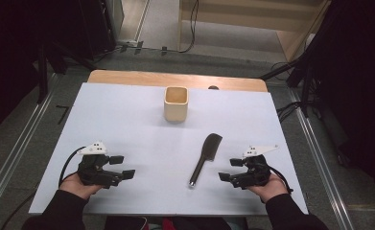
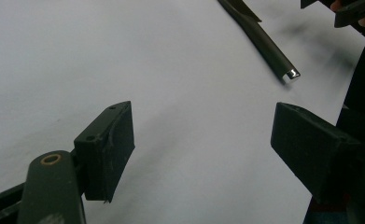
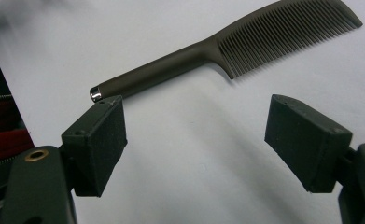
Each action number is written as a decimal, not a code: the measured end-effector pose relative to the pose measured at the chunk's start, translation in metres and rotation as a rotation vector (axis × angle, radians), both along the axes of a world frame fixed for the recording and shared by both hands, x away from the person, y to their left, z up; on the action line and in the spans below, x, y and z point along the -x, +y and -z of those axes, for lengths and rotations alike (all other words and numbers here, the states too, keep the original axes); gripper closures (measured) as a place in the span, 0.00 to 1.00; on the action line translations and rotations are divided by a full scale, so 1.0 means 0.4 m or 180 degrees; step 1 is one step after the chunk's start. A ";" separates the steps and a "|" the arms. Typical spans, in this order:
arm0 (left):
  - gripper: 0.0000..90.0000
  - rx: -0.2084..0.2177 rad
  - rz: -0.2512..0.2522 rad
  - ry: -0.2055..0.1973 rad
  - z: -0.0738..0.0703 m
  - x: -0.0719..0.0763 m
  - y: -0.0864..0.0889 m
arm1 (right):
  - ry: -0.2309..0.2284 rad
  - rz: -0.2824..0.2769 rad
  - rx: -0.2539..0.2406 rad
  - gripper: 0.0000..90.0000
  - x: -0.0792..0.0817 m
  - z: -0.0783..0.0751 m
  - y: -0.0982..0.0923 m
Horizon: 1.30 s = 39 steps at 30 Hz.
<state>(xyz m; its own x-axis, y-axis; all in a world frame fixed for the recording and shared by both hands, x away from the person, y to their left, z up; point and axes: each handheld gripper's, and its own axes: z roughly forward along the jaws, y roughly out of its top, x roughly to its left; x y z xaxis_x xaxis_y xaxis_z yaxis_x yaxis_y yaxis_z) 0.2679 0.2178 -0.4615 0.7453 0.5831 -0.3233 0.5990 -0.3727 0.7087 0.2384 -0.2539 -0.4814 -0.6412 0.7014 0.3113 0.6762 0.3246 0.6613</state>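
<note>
A dark brown comb (image 1: 205,157) with a round handle and a shiny end cap lies on the white table cover, teeth end pointing away from me. A cream square cup (image 1: 176,103) stands upright at the back middle. My left gripper (image 1: 123,166) rests near the front left, jaws wide apart with nothing between them (image 2: 203,140); the comb's handle (image 2: 269,46) lies beyond it. My right gripper (image 1: 230,168) sits at the front right, just right of the comb handle's end, open and empty (image 3: 196,140), with the comb (image 3: 227,53) lying ahead of its jaws.
The white cover (image 1: 127,124) spans most of the wooden table (image 1: 127,76), whose bare strip shows at the back. Metal rails (image 1: 27,139) run along both sides on the floor. Cables and dark stands lie beyond the far edge.
</note>
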 end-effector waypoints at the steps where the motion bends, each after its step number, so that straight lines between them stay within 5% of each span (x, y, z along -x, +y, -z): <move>1: 0.24 0.0005 -0.0001 0.0001 -0.001 0.000 -0.001 | 0.0006 -0.0027 0.0002 0.21 0.000 0.000 -0.001; 39: 0.24 -0.0003 0.0023 0.0044 0.003 -0.003 -0.001 | -0.0001 -0.0099 0.0084 0.22 -0.013 0.000 0.001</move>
